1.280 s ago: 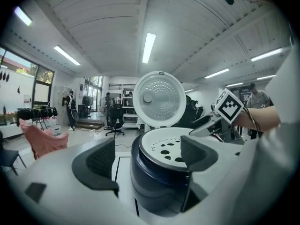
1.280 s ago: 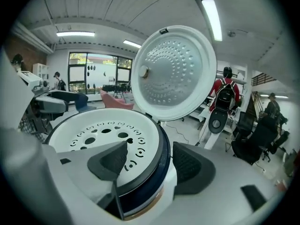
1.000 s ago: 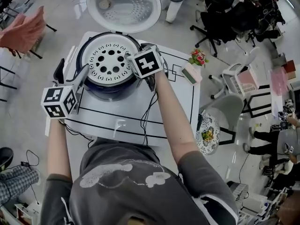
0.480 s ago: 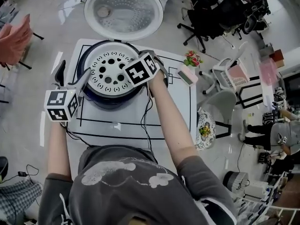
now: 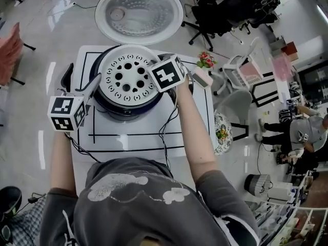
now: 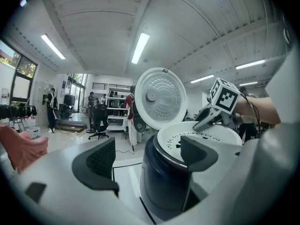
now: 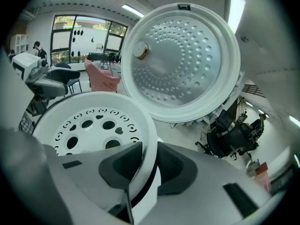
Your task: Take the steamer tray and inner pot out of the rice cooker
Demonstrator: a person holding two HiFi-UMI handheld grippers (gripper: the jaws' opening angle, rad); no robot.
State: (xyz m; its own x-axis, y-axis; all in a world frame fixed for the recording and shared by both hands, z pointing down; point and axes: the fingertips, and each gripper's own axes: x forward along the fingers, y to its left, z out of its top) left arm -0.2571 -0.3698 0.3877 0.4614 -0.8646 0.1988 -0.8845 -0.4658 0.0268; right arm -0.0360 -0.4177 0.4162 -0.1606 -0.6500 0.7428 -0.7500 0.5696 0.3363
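The dark blue rice cooker (image 5: 122,108) stands on the white table with its round lid (image 5: 139,12) swung open at the back. The white steamer tray (image 5: 125,78), full of holes, sits in the cooker's mouth and hides the inner pot. My right gripper (image 7: 147,165) has just been closing and its pads now pinch the tray's right rim (image 7: 149,139) from both sides. My left gripper (image 6: 147,158) is open beside the cooker's left wall (image 6: 164,172), holding nothing; in the head view it is just left of the cooker (image 5: 78,83).
The table (image 5: 128,137) carries black outline marks and cables. A small flower pot (image 5: 205,61) and a box (image 5: 202,78) sit at the table's right edge. A white chair (image 5: 246,70) and office chairs stand on the floor to the right.
The right gripper has tipped down over the tray's right rim and closed onto it. The left gripper has edged in toward the cooker's left side.
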